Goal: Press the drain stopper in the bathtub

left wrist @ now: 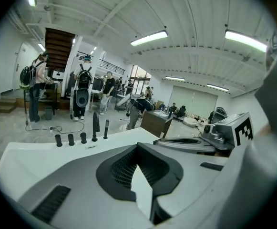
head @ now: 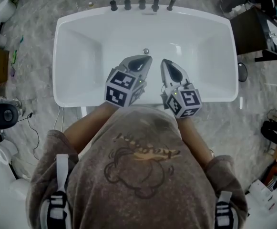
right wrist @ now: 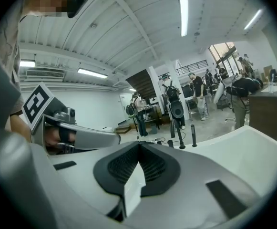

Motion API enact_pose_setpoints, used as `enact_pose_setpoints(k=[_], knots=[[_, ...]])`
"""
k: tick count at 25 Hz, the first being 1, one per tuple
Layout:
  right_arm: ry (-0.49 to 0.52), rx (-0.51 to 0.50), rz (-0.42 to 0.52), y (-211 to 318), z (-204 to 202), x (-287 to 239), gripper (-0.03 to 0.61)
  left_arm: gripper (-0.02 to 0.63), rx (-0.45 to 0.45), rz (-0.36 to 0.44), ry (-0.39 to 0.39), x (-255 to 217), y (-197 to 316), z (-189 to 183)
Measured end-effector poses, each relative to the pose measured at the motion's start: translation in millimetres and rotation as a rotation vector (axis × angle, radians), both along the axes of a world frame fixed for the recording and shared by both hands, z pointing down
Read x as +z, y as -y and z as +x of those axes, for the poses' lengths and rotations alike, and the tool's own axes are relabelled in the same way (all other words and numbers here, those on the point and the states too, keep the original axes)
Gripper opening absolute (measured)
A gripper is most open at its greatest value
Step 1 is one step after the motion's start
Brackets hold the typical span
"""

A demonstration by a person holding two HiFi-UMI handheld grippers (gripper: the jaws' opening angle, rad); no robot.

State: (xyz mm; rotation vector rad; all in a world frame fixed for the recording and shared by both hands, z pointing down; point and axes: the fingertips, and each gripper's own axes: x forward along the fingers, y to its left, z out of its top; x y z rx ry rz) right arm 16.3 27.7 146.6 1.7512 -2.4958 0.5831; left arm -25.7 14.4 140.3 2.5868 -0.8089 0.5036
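White, glossy rectangular bathtub (head: 81, 61) seen from steeply above, long side running left to right, with a row of black tap fittings (head: 142, 4) along its far rim. On the tub floor, toward the far side and about midway left to right, a small round metallic drain stopper (head: 146, 51); too small here to tell whether raised or pressed down. Just nearer than it, over the near half of the tub, the grey left gripper (head: 147, 58) and the grey right gripper (head: 164, 62), side by side, tips pointing far. Left tip the closer of the two to the stopper. Both pairs of jaws drawn together at the tips, dark ribbed pads meeting, nothing caught between. At the near edge, a grey-brown printed shirt (head: 143, 166), just behind the two black-and-white marker cubes (head: 121, 87).
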Motion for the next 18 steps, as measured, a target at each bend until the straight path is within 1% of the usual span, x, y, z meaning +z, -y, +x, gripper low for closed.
enact_pose_setpoints(k=[3,6,10,13,16,18], knots=[[-0.018,0.004,0.023,-16.1,0.1,-10.7,0.003,0.002,0.049,0.056,-0.015,-11.3,-16.1,-1.0],[-0.036,0.008,0.055,-25.8,-0.4,-23.8,0.003,0.002,0.088,0.104,-0.047,-25.8,-28.5,-3.4],[-0.051,0.011,0.109,-34.1,-1.7,-42.3,0.003,0.002,0.115,0.173,-0.089,-43.3,-36.1,-6.7],[-0.052,0.004,0.141,-38.2,-5.2,-49.2,0.003,0.002,0.13,0.246,-0.129,-54.1,-38.3,-8.9],[-0.049,-0.016,0.162,-41.9,-10.3,-50.4,0.003,0.002,0.14,0.27,-0.171,-56.1,-42.2,-11.3],[-0.046,-0.025,0.173,-44.4,-12.0,-50.3,0.003,0.002,0.144,0.286,-0.181,-54.9,-44.5,-11.7]])
